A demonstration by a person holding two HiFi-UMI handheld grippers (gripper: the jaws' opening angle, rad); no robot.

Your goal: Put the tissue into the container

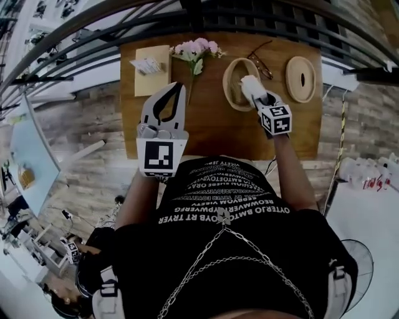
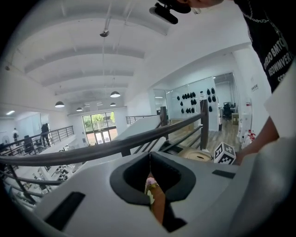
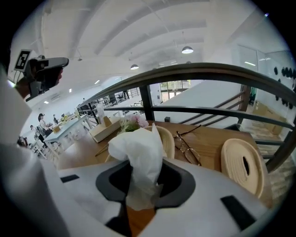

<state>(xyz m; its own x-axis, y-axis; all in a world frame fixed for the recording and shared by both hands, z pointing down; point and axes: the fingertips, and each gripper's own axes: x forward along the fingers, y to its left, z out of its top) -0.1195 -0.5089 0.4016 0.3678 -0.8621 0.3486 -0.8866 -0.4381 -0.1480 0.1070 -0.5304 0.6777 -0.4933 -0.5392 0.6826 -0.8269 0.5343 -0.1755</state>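
Observation:
A crumpled white tissue (image 1: 250, 84) sticks up from my right gripper (image 1: 258, 98), which is shut on it. The tissue hangs over the round woven container (image 1: 235, 87) on the wooden table. In the right gripper view the tissue (image 3: 137, 143) fills the gap between the jaws of the right gripper (image 3: 144, 163) and hides most of the container (image 3: 169, 141) behind it. My left gripper (image 1: 179, 86) hovers over the table's left half, shut, with nothing in it. In the left gripper view the left gripper (image 2: 149, 156) points up and out past a railing.
On the wooden table (image 1: 206, 134) a tissue box (image 1: 151, 67) sits at the back left, pink flowers (image 1: 197, 50) lie beside it, and glasses (image 1: 262, 62) lie behind the container. A woven lid with a slot (image 1: 300, 79) rests at the right. A dark railing (image 1: 249, 19) runs behind the table.

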